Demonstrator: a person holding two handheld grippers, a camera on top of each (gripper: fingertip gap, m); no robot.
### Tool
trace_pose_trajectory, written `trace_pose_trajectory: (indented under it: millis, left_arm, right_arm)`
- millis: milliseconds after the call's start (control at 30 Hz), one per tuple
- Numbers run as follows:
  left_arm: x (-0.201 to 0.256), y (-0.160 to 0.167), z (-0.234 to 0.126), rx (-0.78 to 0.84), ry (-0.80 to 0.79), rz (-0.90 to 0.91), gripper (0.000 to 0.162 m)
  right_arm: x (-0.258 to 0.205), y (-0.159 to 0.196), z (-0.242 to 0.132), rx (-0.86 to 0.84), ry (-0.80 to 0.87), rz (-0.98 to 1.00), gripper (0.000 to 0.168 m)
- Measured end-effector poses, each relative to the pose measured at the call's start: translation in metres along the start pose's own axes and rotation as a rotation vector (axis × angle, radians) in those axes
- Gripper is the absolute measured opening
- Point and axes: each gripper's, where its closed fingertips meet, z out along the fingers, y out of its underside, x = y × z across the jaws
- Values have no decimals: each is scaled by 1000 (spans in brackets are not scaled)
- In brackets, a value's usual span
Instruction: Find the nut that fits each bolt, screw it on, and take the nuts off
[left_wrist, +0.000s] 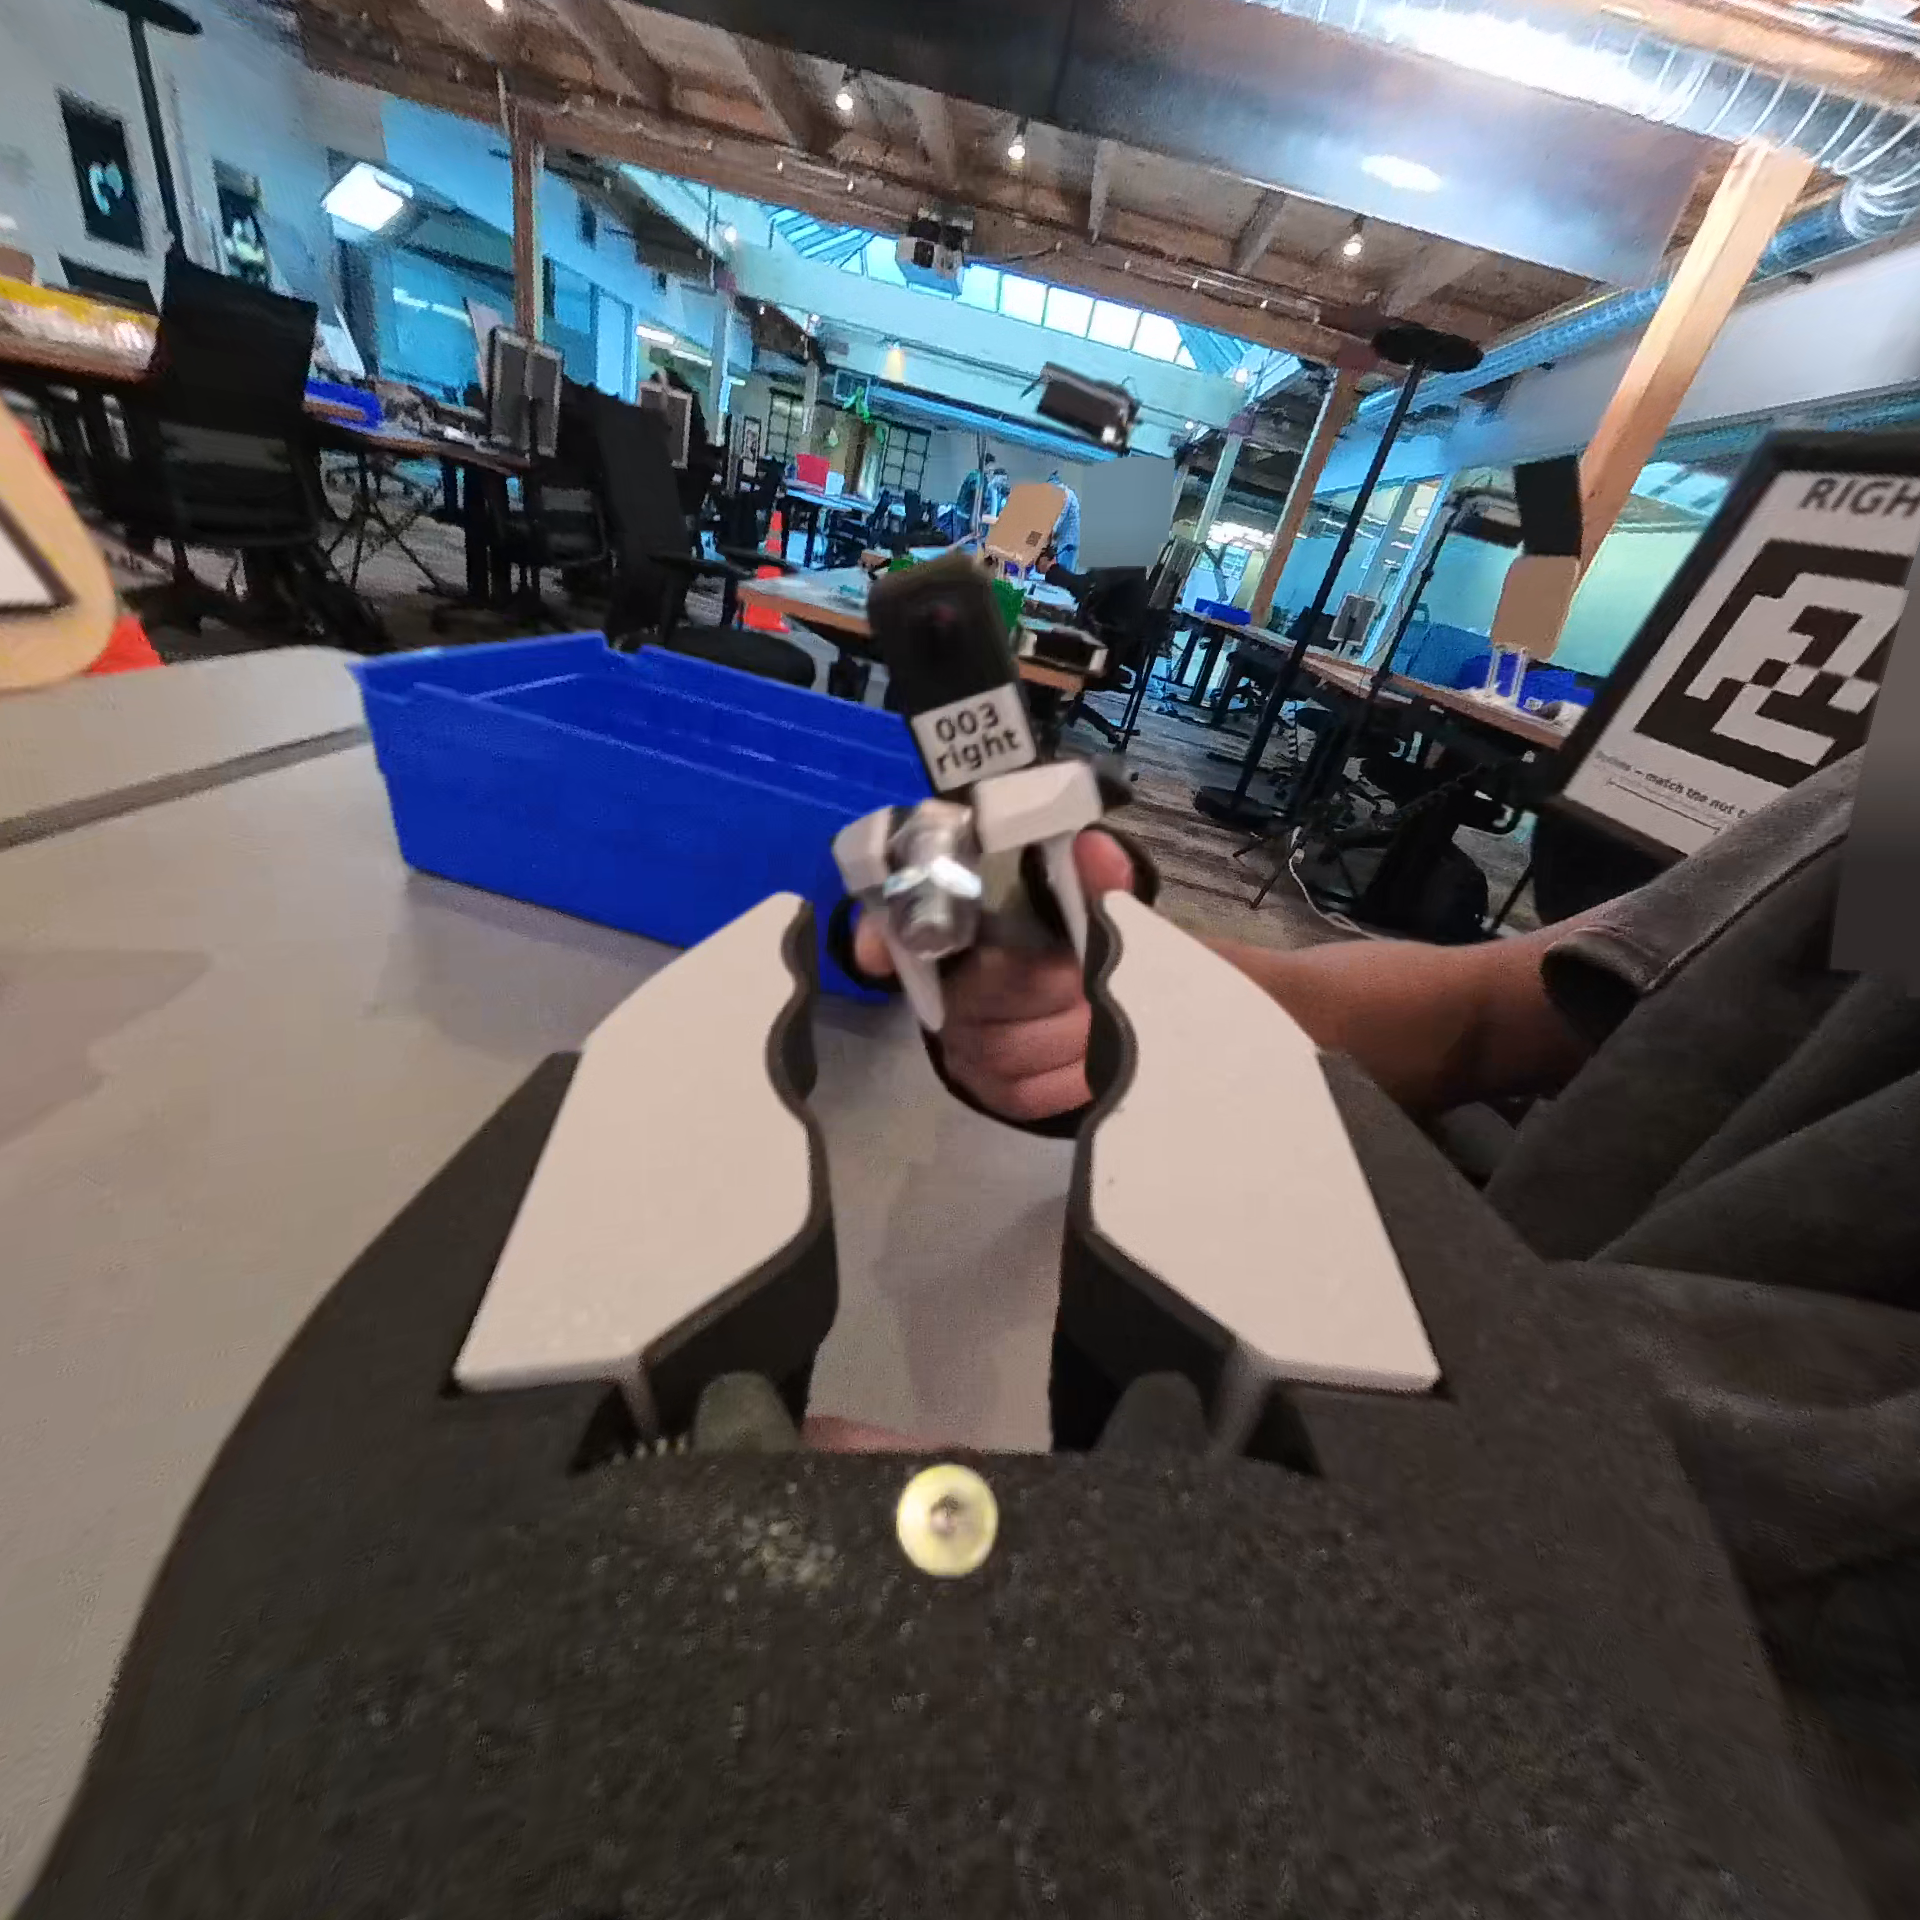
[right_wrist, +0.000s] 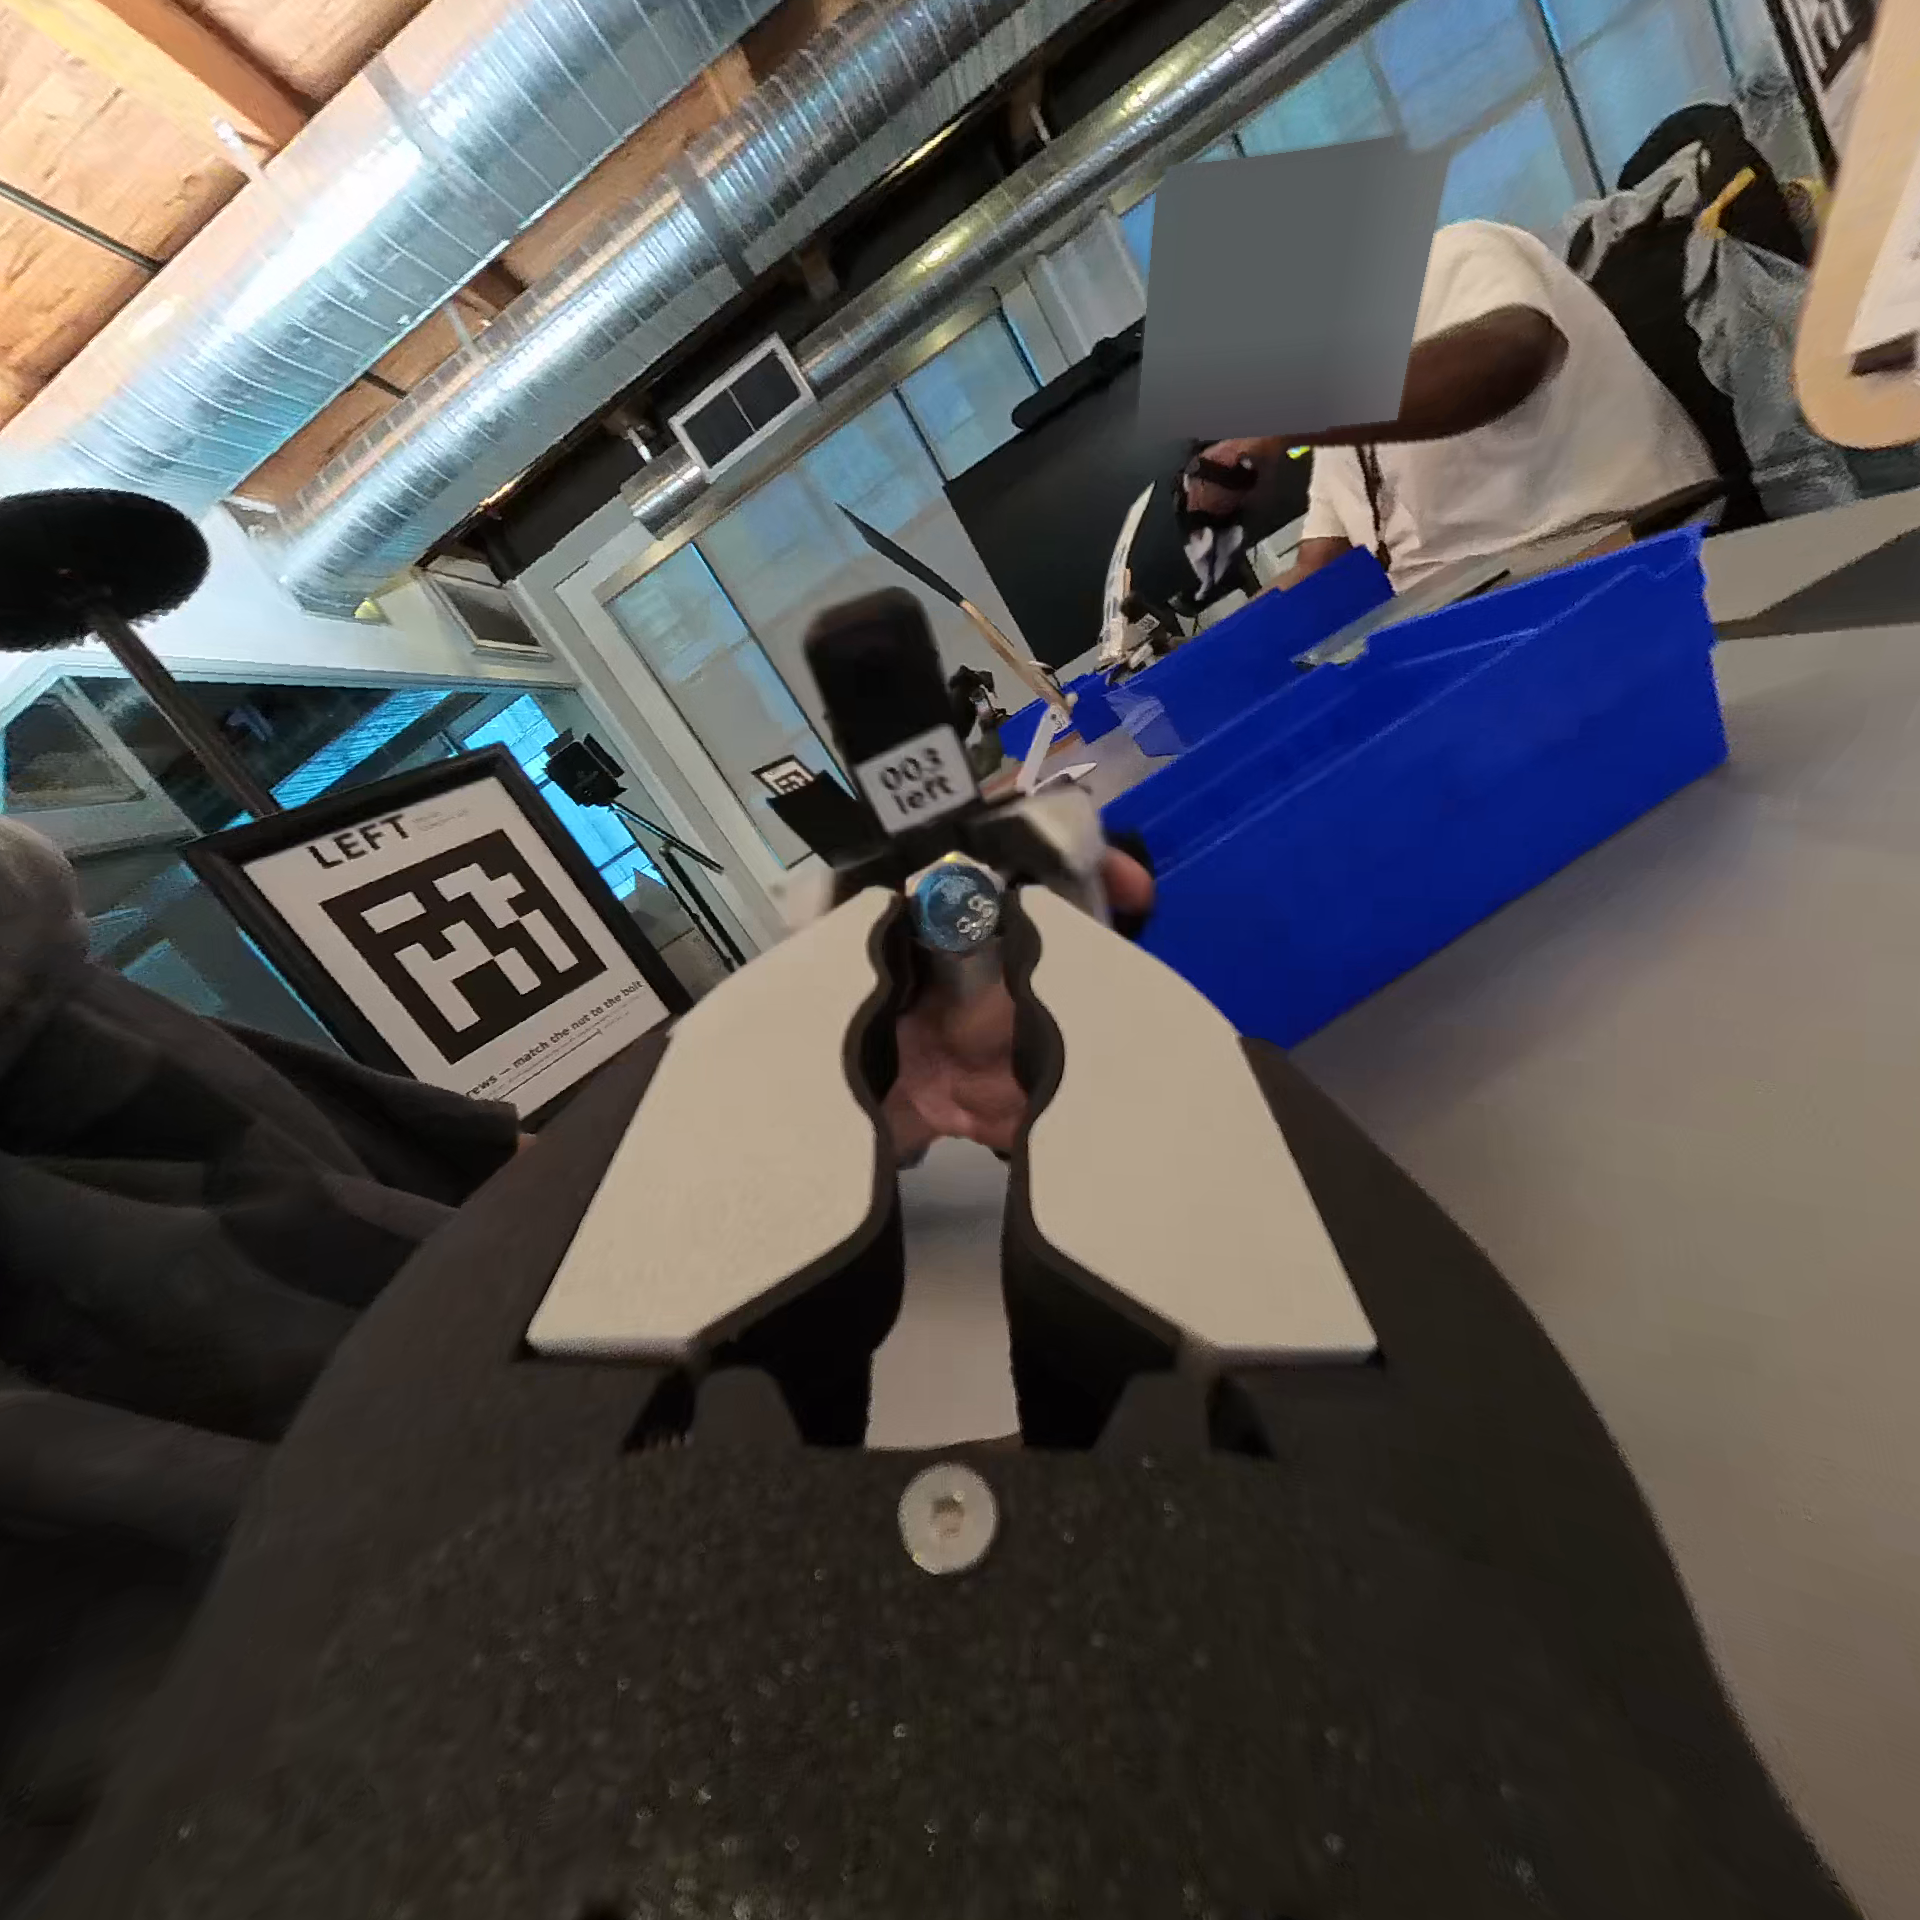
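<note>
In the right wrist view my right gripper (right_wrist: 954, 920) is shut on a silver bolt (right_wrist: 958, 912) at the fingertips, with the round head facing the camera. In the left wrist view this same right gripper (left_wrist: 935, 868) shows just beyond my left fingertips, holding the bolt (left_wrist: 928, 896) with what looks like a nut on it; it is blurred. My left gripper (left_wrist: 948, 935) is open and empty, its jaws standing wide on either side of the bolt's end without touching it. Both grippers are held above the grey table (left_wrist: 208, 1039).
A blue plastic bin (left_wrist: 623, 769) stands on the table behind the grippers; it also shows in the right wrist view (right_wrist: 1403, 831). Framed marker signs stand at each side (left_wrist: 1787, 655) (right_wrist: 457, 935). A person in a white shirt (right_wrist: 1486, 416) sits across the table. My two grippers' fingertips are within a few centimetres of each other.
</note>
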Motion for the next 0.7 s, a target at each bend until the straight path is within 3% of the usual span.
trace_pose_trajectory:
  millis: [100,133,167,233,333,533,600,700]
  left_arm:
    - [5,5,7,-17,25,8,48]
    - [13,-1,8,-1,36,28,62]
    - [26,-9,7,23,82,50,45]
    - [33,-21,4,50,85,70,43]
    - [10,-12,-4,-5,-47,114,44]
    - [-49,15,-18,-23,-317,12,51]
    - [-57,24,-17,-51,-359,-6,52]
    - [-57,40,-12,-134,-365,16,55]
  right_arm:
    - [7,2,1,-10,44,-10,17]
    - [11,4,-1,-9,46,1,17]
    - [19,6,-4,-11,69,24,17]
    - [26,9,-9,-11,83,40,18]
    - [17,5,-8,-17,70,25,17]
    - [-10,-3,-6,-101,131,-150,17]
    - [-19,-29,-21,-132,218,-249,17]
    - [-13,-91,-77,-198,459,-328,17]
